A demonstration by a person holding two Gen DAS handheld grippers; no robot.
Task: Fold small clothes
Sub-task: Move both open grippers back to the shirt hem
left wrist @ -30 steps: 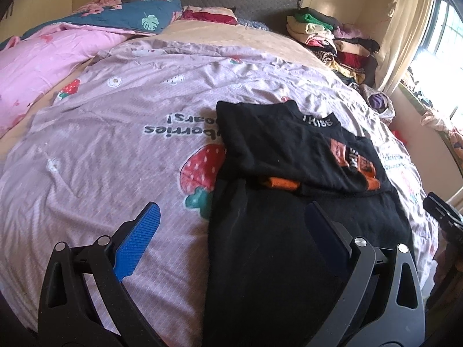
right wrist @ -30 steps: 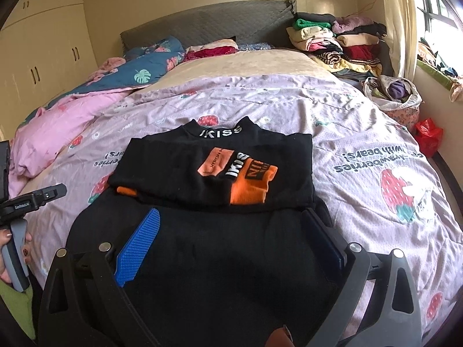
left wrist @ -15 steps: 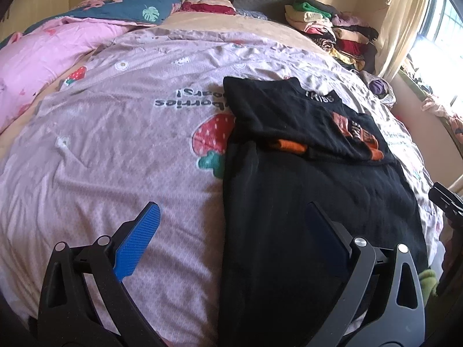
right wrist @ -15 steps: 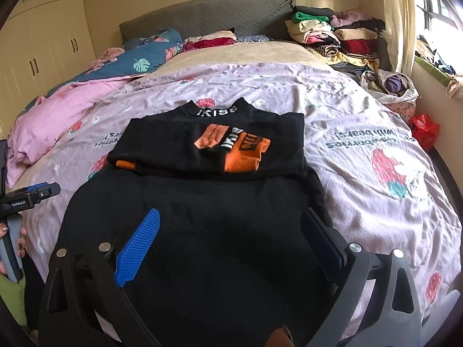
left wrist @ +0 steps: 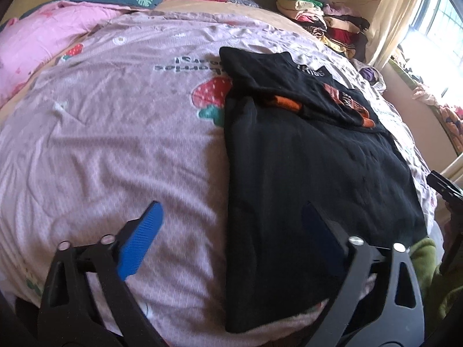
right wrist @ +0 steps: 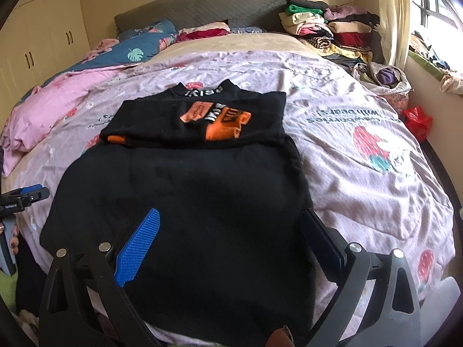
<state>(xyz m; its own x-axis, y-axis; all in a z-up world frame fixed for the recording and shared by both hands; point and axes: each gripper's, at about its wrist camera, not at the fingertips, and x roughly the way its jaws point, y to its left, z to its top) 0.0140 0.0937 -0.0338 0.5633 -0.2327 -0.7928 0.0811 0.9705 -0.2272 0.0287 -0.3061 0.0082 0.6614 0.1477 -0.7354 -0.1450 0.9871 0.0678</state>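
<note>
Lying flat near the foot of the bed, a black cotton garment with orange print patches and white lettering at its collar (right wrist: 185, 190) spreads over a pale lilac quilt printed with strawberries and upside-down text (left wrist: 115, 133); its upper part, collar and sleeves, is folded over in a neat band across the far end, with an orange cuff showing at the fold, while the plain lower part runs toward the near edge of the mattress

Both hand-held grippers hover over that near edge, each angled down at the cloth. From the left wrist view, the left gripper (left wrist: 231, 225) straddles the garment's left border: its bright blue ribbed pad (left wrist: 140, 240) hangs above bare quilt and the other, darker pad sits over black fabric. Its jaws are closing from wide, the cloth's edge below the gap, neither pad pressing on it. The right gripper (right wrist: 228, 231) has its jaws spread wide above the black fabric's lower right part, gripping nothing.

At the far right corner by the grey quilted headboard (right wrist: 202, 3) stands a stack of folded clothes in mixed colours (right wrist: 327, 29), and a crumpled pink duvet (left wrist: 43, 37) lies along the left side
</note>
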